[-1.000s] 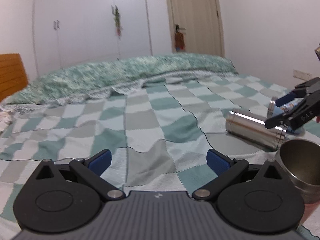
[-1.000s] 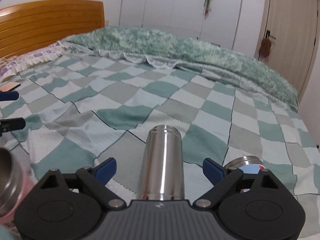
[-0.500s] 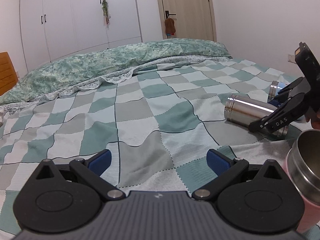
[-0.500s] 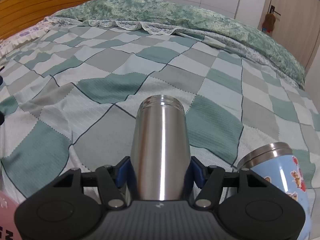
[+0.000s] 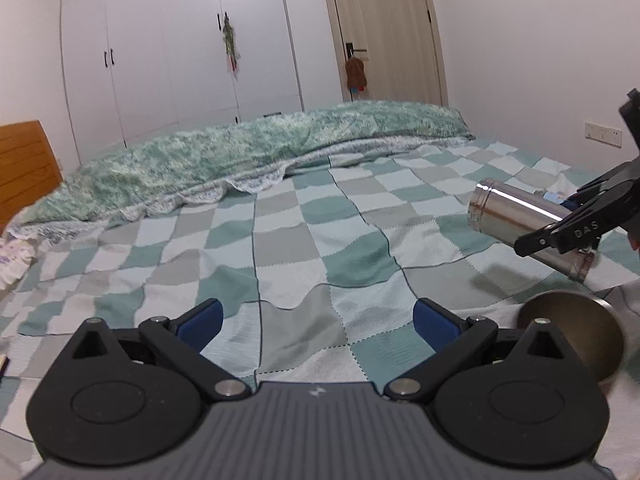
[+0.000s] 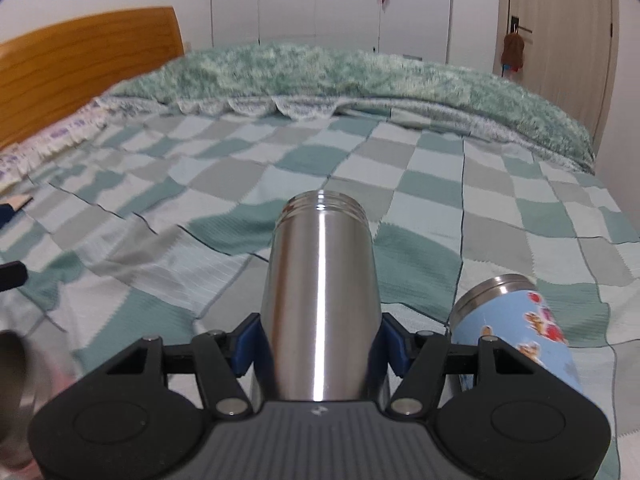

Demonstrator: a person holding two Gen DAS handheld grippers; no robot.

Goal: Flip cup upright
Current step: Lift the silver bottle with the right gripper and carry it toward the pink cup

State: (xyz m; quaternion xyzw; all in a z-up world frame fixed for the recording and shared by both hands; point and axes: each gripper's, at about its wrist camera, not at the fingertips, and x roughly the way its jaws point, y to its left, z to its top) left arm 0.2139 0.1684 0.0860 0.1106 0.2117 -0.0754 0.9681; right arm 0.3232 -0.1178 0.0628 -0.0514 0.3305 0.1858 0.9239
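The right gripper (image 6: 320, 344) was clamped on the steel cup (image 6: 320, 300), its 2 blue pads pressed against the cup's sides. The cup pointed forward along the fingers, tilted off the checked blanket (image 6: 400, 184), probably lifted clear. A blue printed cup (image 6: 516, 328) lay just beside it. The left gripper (image 5: 316, 322) hung with jaws spread wide, holding nothing, near a third cup (image 5: 572, 332).

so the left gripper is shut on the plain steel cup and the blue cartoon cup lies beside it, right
Wrong gripper. The right gripper is shut on the plain stainless-steel cylindrical cup, as the right wrist view shows; the left gripper is open. The blue cartoon-printed cup does lie beside it.
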